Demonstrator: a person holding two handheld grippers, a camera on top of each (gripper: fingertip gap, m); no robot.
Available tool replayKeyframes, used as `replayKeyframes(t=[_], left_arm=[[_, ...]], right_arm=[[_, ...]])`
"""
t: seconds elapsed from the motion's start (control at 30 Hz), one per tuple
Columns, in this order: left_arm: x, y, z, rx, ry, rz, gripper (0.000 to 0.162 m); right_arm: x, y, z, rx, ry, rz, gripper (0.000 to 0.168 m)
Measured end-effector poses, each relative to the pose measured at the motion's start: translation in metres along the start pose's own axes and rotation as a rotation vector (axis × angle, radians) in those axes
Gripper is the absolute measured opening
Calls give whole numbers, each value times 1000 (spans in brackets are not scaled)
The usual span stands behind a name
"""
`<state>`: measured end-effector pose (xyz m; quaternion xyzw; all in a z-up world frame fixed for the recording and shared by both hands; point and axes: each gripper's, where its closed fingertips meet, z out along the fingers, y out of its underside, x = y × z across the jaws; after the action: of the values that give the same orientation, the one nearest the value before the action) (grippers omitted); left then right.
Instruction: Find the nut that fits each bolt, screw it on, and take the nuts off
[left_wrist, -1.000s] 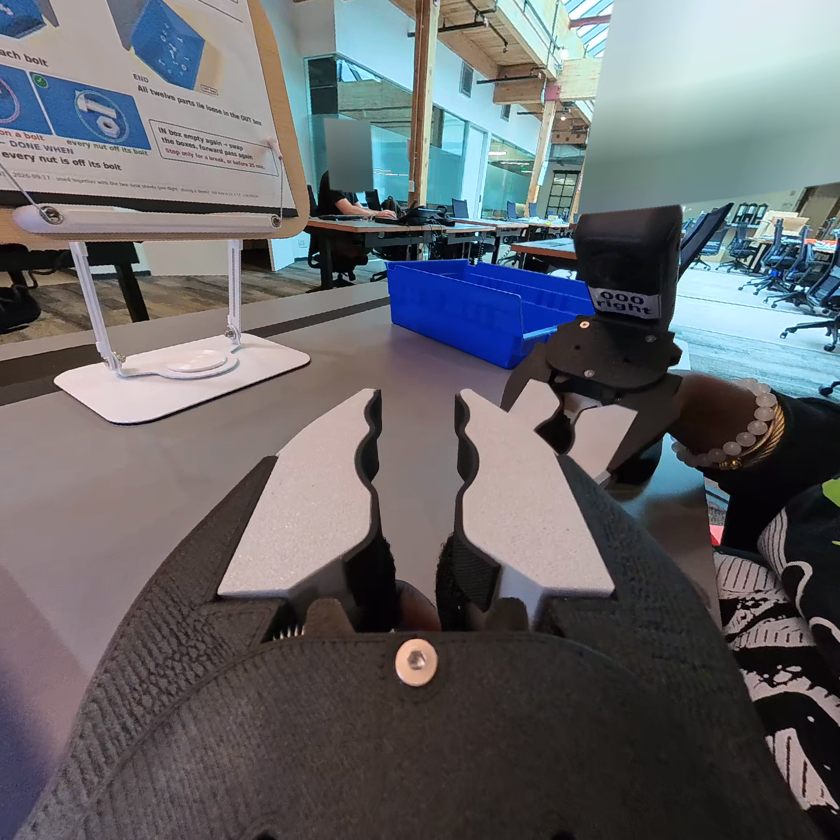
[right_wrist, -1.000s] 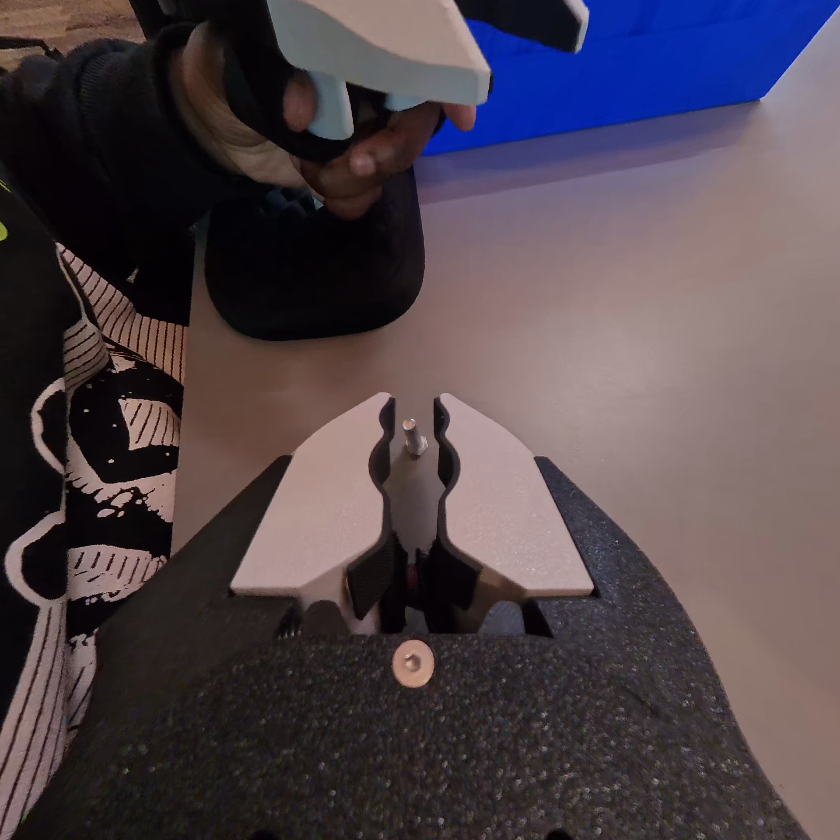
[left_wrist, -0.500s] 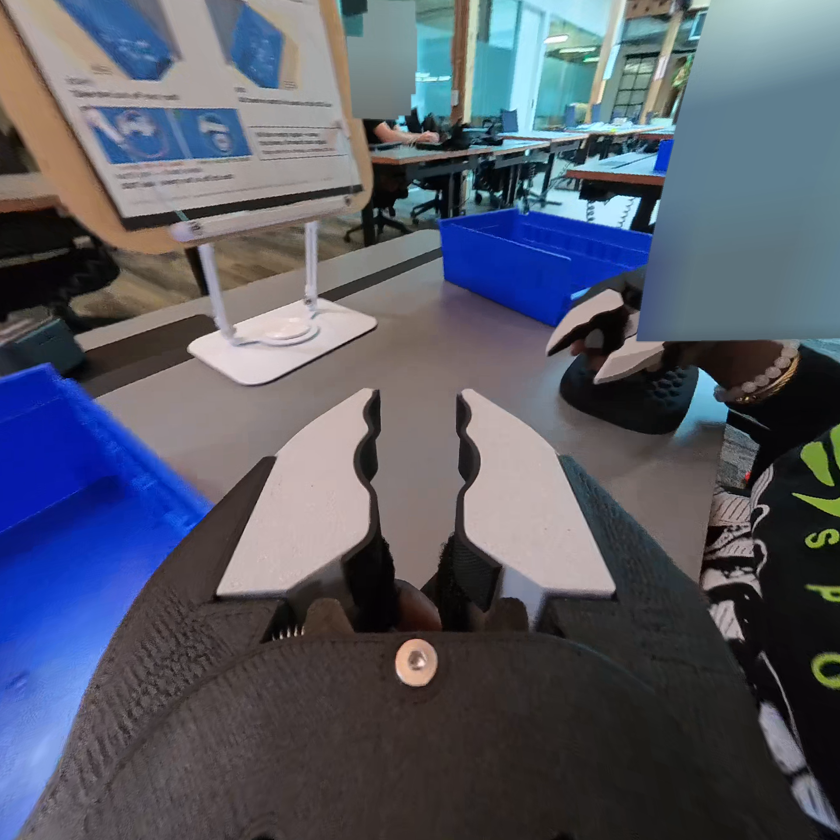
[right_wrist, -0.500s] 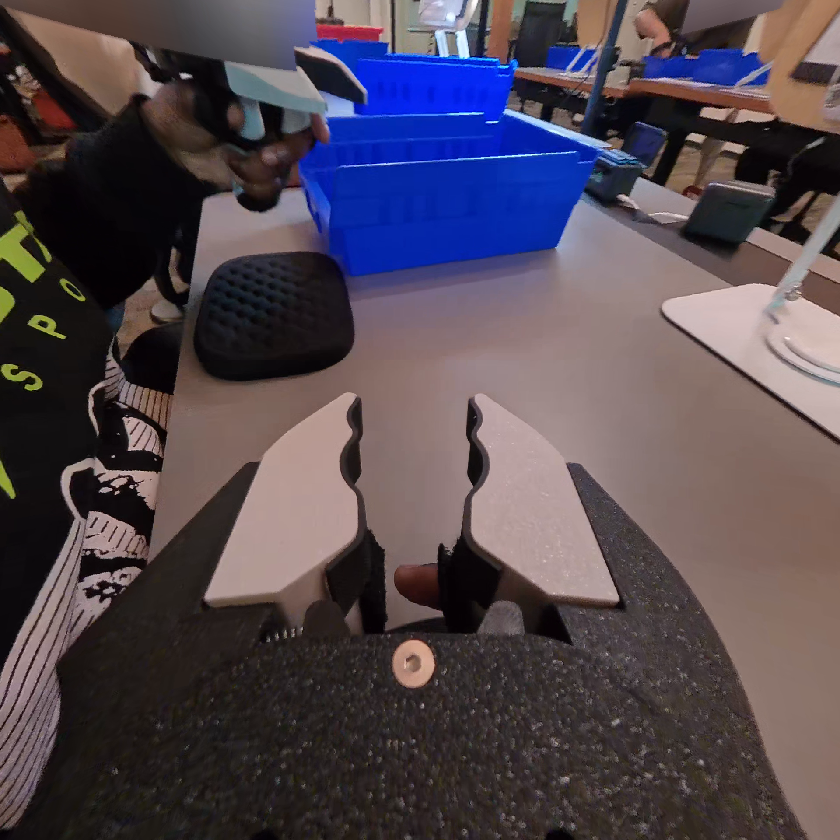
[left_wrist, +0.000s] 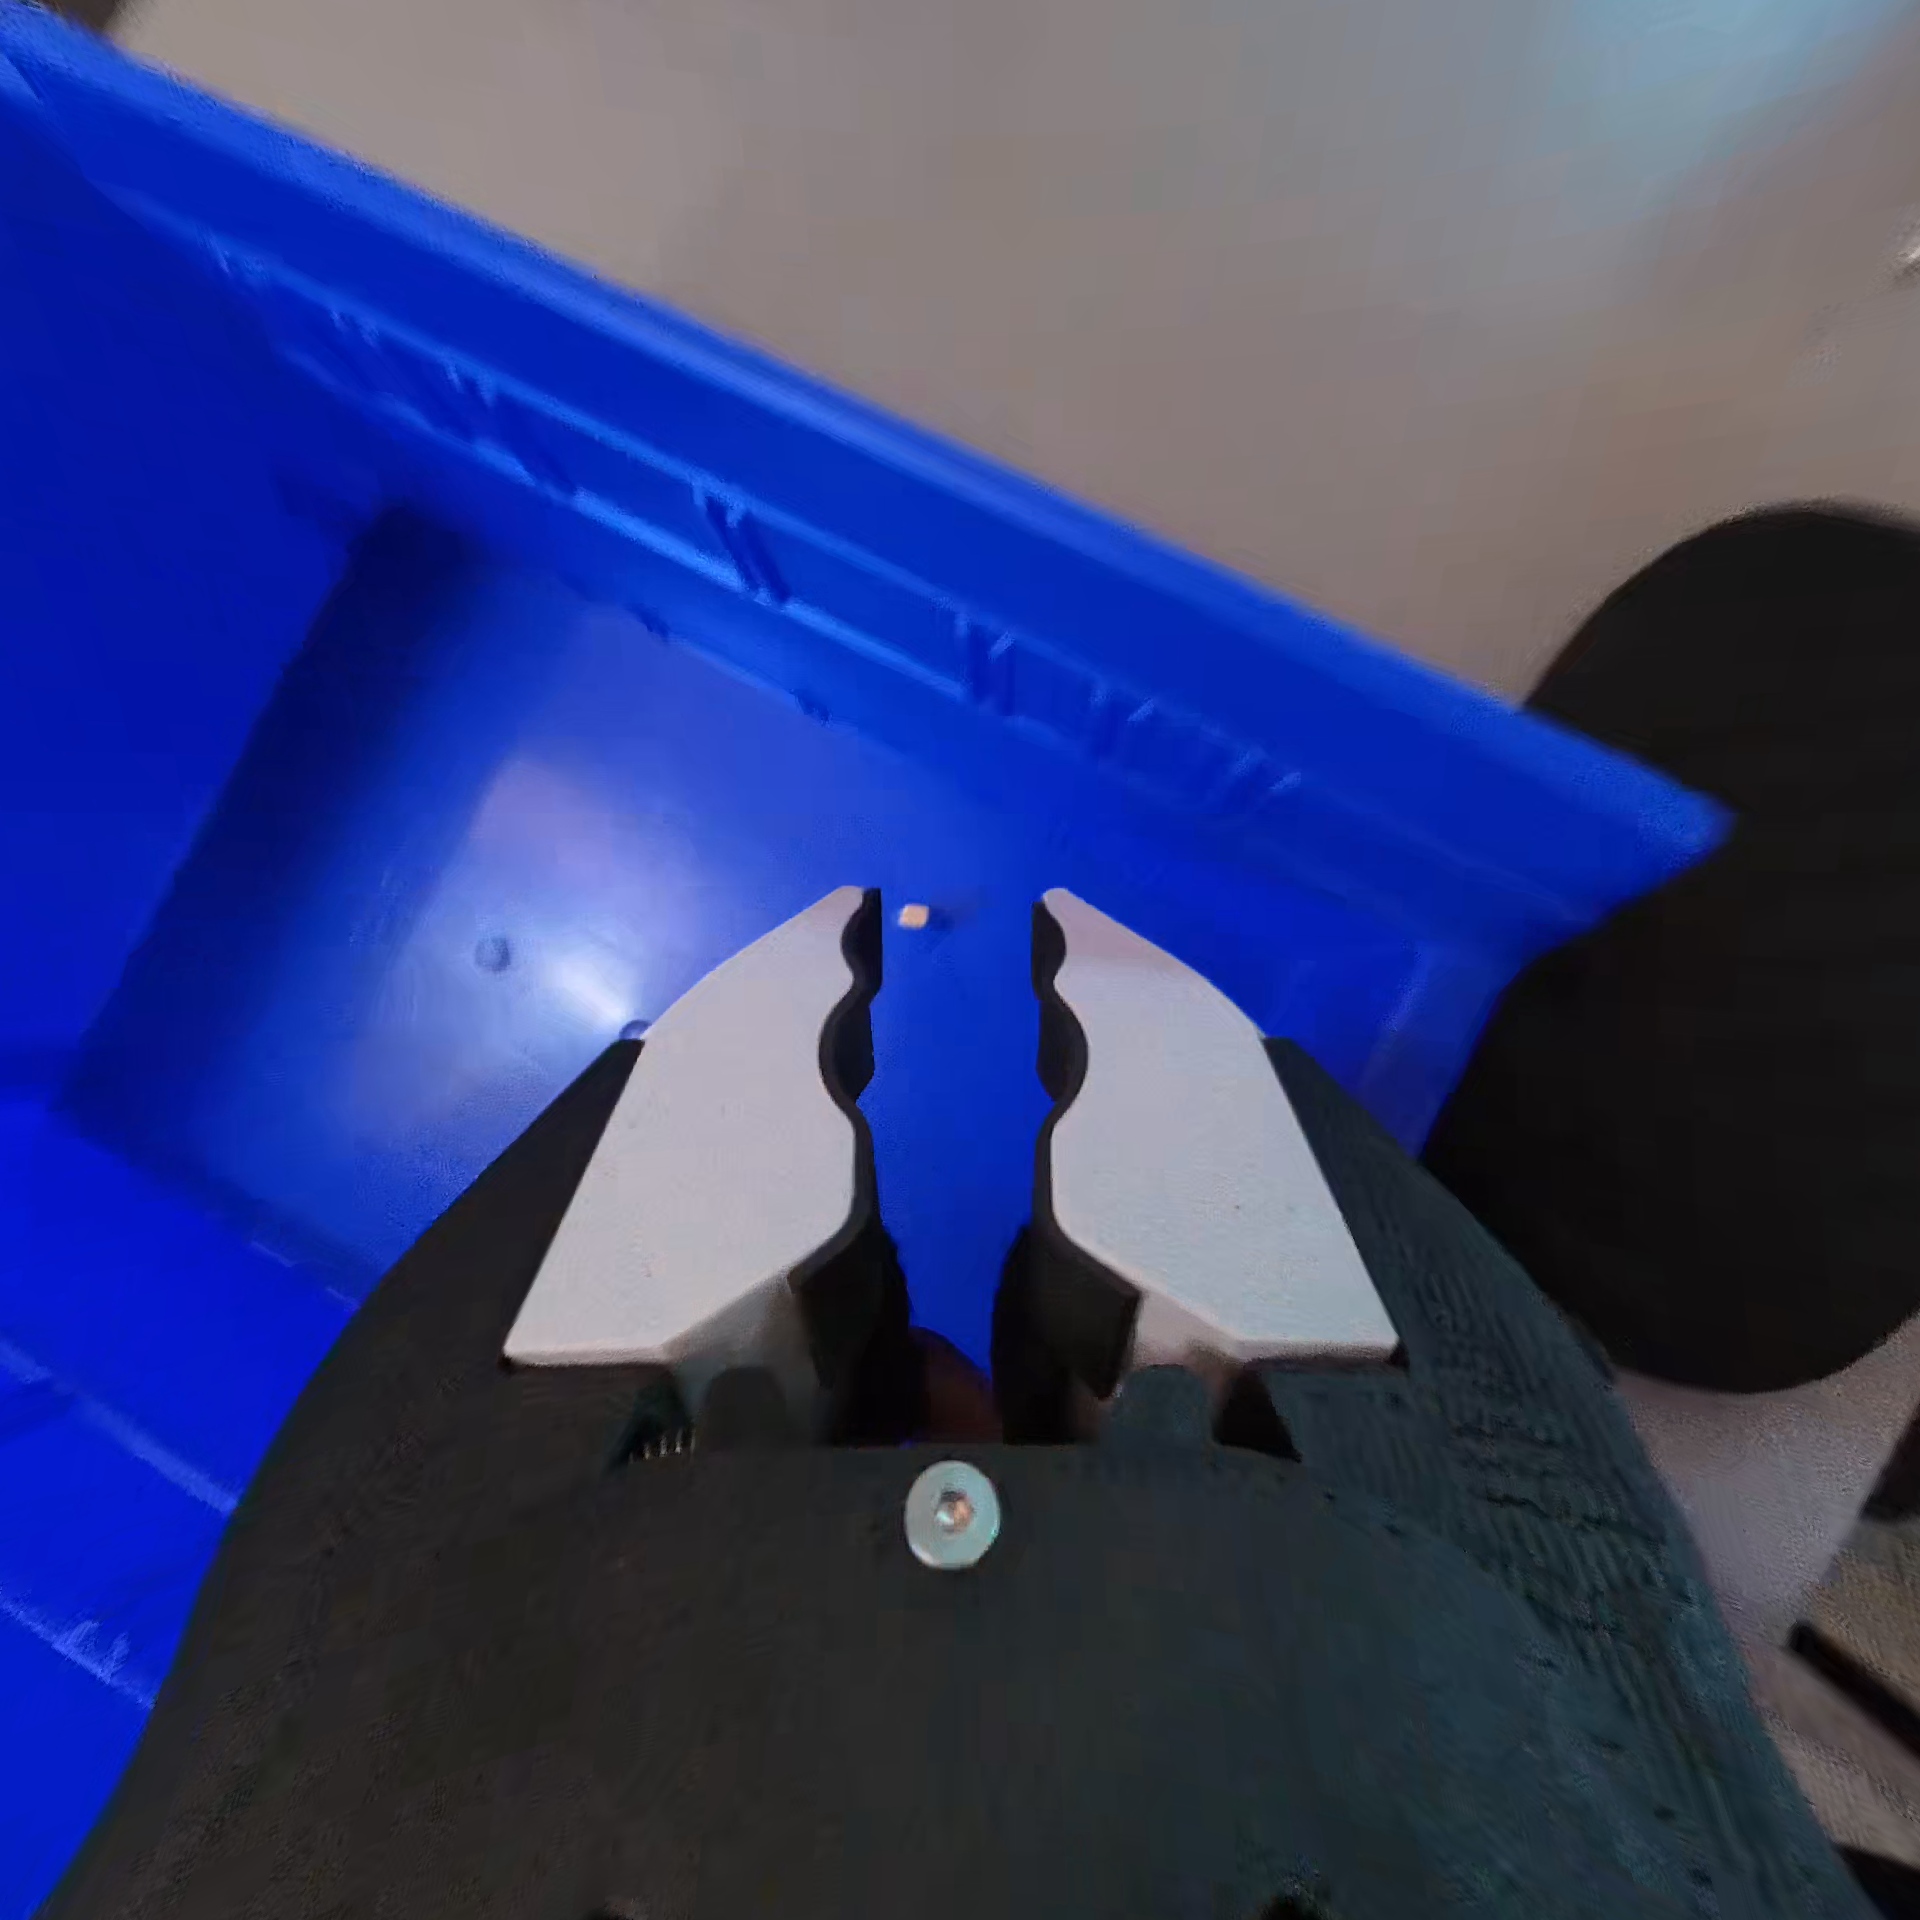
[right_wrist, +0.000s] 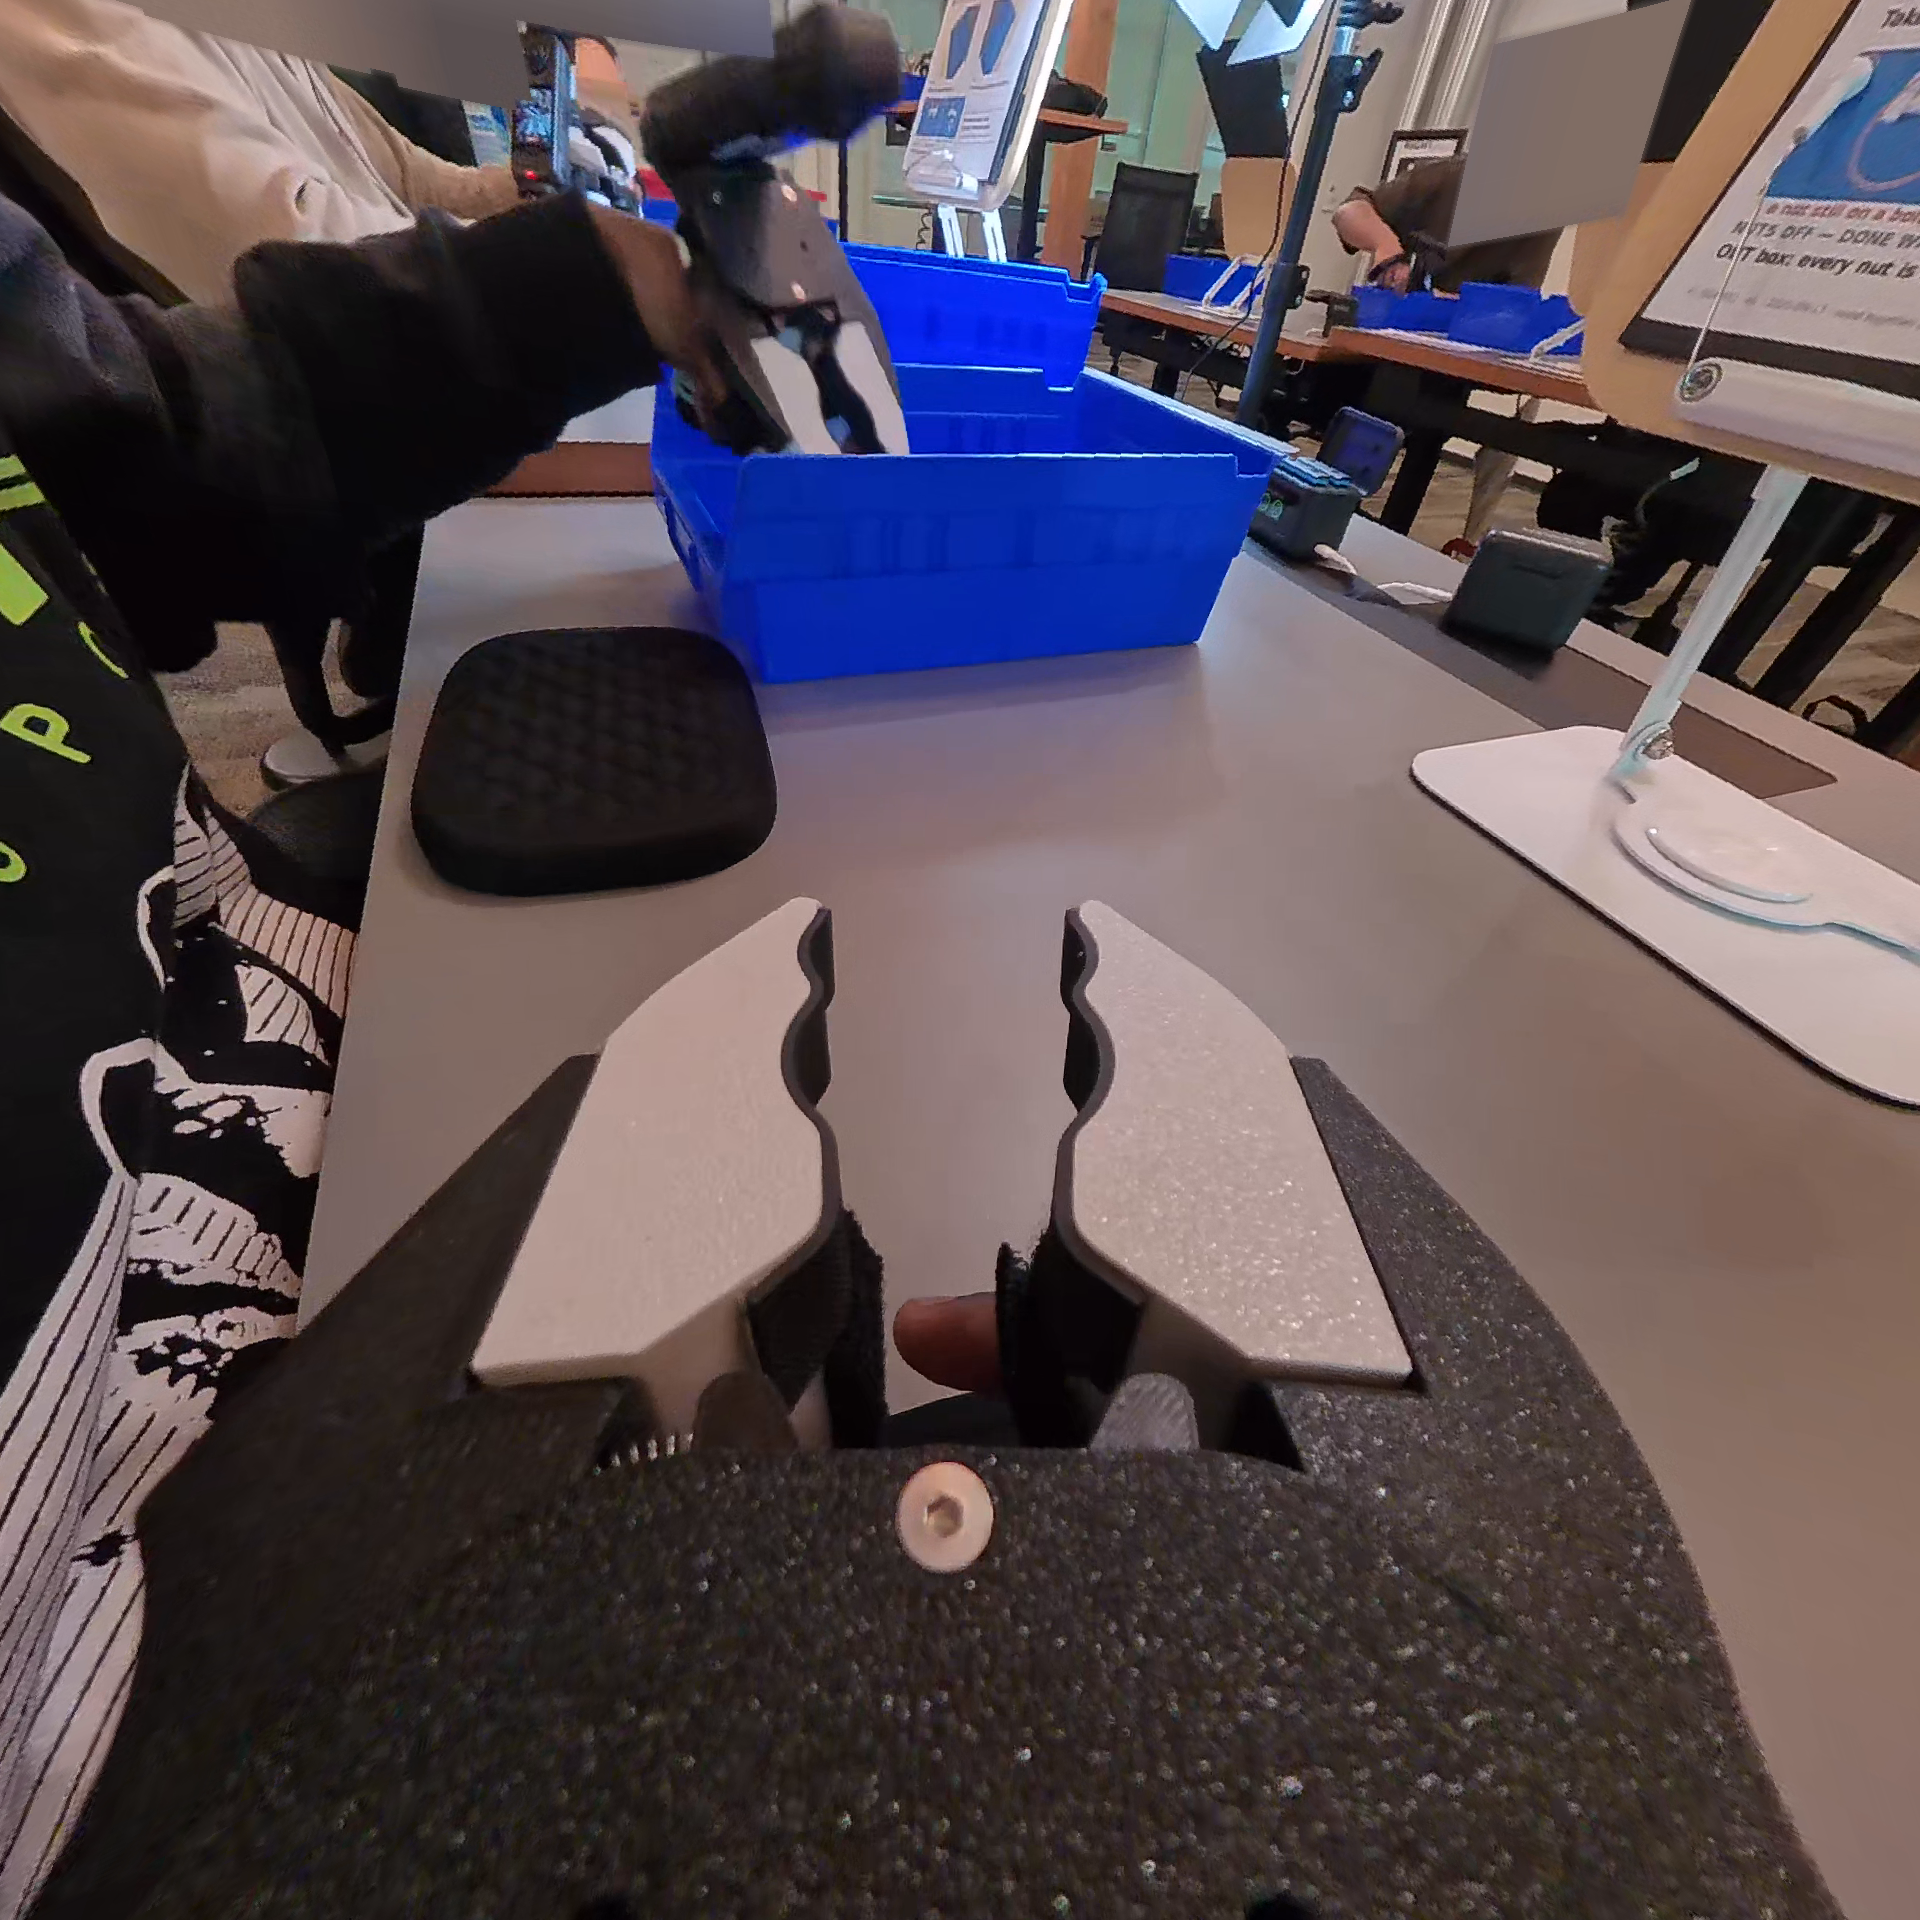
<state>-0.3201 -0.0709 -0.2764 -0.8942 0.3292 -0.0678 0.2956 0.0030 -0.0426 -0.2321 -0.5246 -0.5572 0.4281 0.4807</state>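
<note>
My left gripper (left_wrist: 956, 904) is open and empty, pointing down into a blue bin (left_wrist: 665, 540). A small pale part (left_wrist: 912, 915), too blurred to tell if nut or bolt, lies on the bin floor just past the fingertips. In the right wrist view the left gripper (right_wrist: 831, 416) dips into the same blue bin (right_wrist: 966, 561) at the far end of the grey table (right_wrist: 1299, 935). My right gripper (right_wrist: 945, 935) is open and empty, held over the bare table. No bolt shows in either view.
A black padded rest (right_wrist: 592, 758) lies on the table beside the bin, and shows in the left wrist view (left_wrist: 1704, 935). A white stand base (right_wrist: 1662, 883) with an instruction board is at the right. A dark case (right_wrist: 1527, 587) sits behind. A person's sleeve (right_wrist: 312, 416) crosses the left. About 35 cm separates my left fingertips from my right.
My left gripper swung left and tipped down into the blue bin. My right gripper opened, lifted away from the bolt on the table, and now looks level across the table.
</note>
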Motion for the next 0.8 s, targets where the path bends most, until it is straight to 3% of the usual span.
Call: replayKeyframes(t=[0.17,0.53,0.63,0.8], left_arm=[[-12,16,25,-142,29,4,28],[-10,25,39,-185,42,-17,24],[-5,25,40,-181,73,-24,12],[-10,25,36,-155,40,-55,12]], right_arm=[[1,-2,-2,20,1,9,42],[4,-4,-6,40,7,25,42],[5,-4,-6,42,9,25,42],[4,-4,-6,38,7,24,42]])
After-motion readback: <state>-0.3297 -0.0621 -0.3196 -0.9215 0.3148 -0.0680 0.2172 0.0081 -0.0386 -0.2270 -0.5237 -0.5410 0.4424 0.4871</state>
